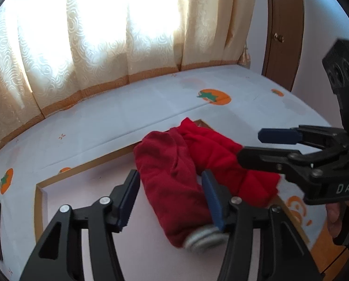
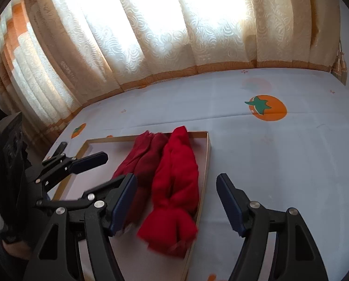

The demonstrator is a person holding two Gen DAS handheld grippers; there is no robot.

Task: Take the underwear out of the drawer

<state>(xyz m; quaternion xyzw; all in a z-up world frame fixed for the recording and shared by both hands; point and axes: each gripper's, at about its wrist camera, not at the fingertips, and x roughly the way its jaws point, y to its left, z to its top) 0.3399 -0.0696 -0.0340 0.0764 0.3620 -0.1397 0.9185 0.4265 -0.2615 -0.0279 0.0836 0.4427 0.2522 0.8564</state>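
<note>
Underwear comes in 2 rolled pieces inside the shallow drawer: 1 dark red roll on the left and 1 bright red roll on the right, lying side by side and touching. The drawer itself rests on the persimmon-print sheet, with a cream curtain behind it.

Your left gripper has its 2 fingers spread wide, 1 on each side of the dark red roll; whether the blue pads touch the cloth you cannot tell from these views. A grey-white band shows at that roll's near end.

Your right gripper also has its 2 fingers spread wide, straddling the near end of the bright red roll without closing on it. In the left wrist view, it reaches in from the right over that same roll.
</note>
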